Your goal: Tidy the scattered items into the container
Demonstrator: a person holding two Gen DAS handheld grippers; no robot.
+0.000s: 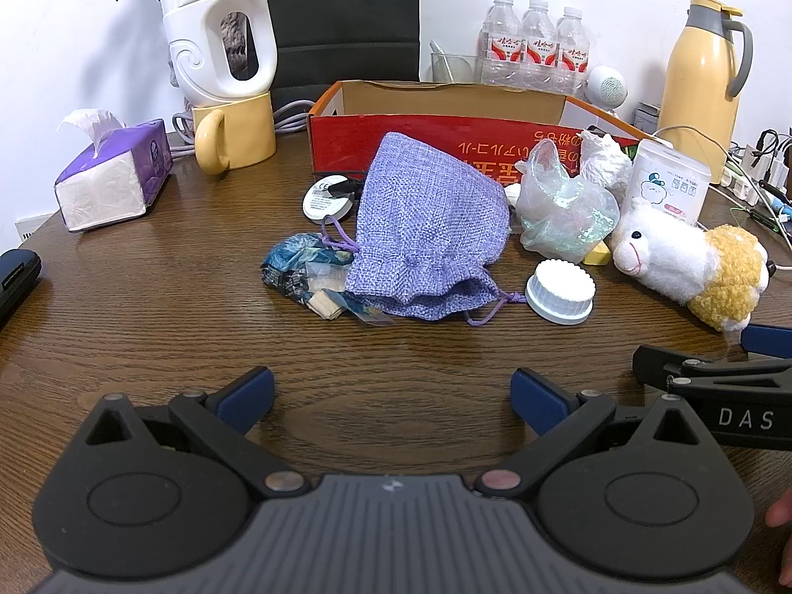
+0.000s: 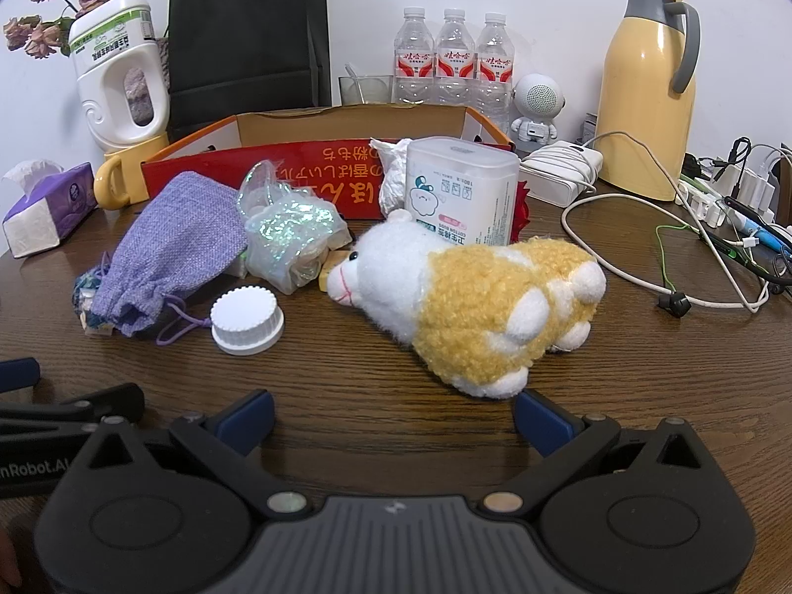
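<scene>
The pouch point(image 1: 425, 227) is lying ahead of the left gripper point(image 1: 391, 396), apart from it, with bare table point(image 1: 148, 326) between. The left gripper's fingers are standing wide apart, holding nothing. A blue wrapper point(image 1: 302, 267) is poking out from under the pouch on its left, and a white cap point(image 1: 559, 292) is sitting just beside it on the right. Beyond them the red box point(image 1: 445, 114) is standing open, farther from the gripper than every loose item. A clear bag point(image 1: 564, 203) and a cotton-bud tub point(image 1: 668, 183) are resting close against the box's front wall.

The plush point(image 2: 475, 297) is lying on its side directly ahead of the right gripper point(image 2: 393, 418), its rear feet just beside the right finger point(image 2: 544, 420). This gripper's fingers are also spread wide, with nothing between them. The tub is standing behind the plush, between it and the box.

Both grippers are hovering low over the table, side by side, pointing toward the box.
</scene>
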